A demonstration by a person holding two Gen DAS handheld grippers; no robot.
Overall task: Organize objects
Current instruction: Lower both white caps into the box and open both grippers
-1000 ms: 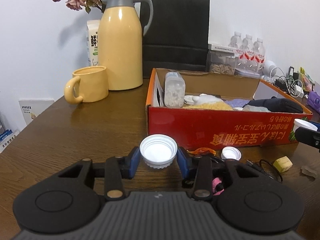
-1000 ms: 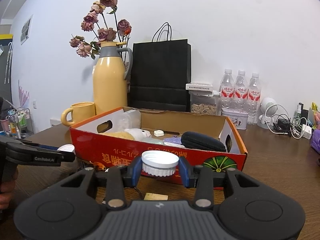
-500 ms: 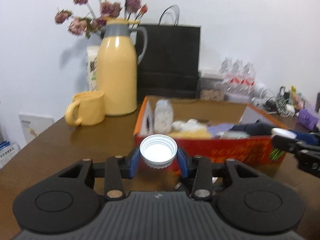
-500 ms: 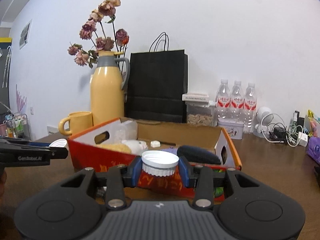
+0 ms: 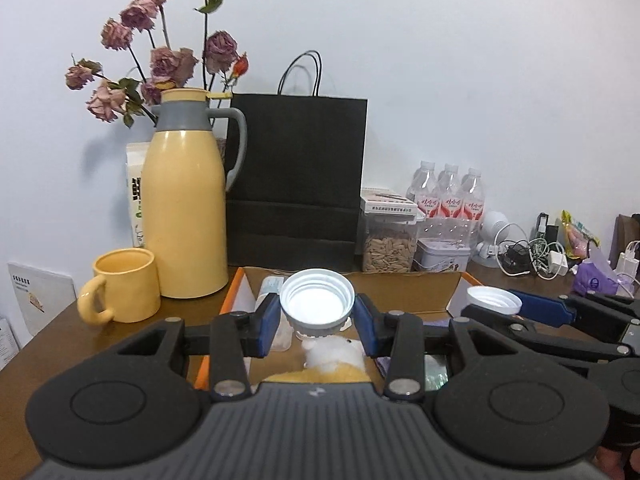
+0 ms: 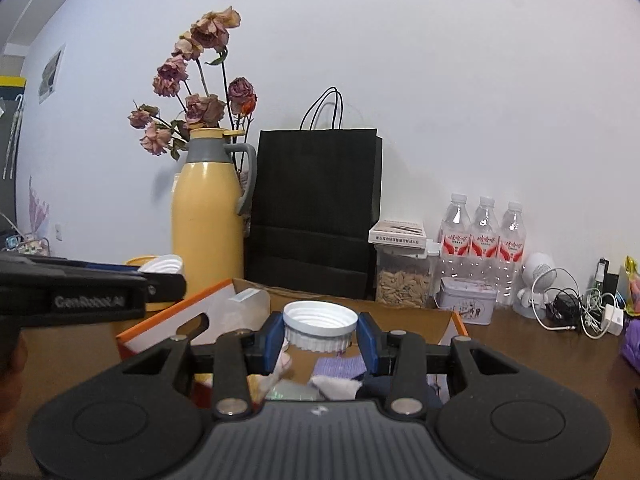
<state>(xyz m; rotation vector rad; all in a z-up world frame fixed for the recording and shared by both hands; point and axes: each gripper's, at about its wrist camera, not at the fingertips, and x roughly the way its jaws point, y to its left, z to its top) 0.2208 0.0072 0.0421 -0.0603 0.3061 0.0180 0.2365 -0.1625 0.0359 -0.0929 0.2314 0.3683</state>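
Your left gripper [image 5: 317, 316] clamps a white screw lid [image 5: 317, 307], open side toward the camera; your right gripper [image 6: 320, 334] pinches a second white lid [image 6: 320, 325], threads up. Both hang above the red-and-orange cardboard box [image 6: 170, 322] on the bench [image 6: 540, 356], so the drop lies straight below. In the left view, the right gripper [image 5: 496, 306] sits just beside, over the box's right end.
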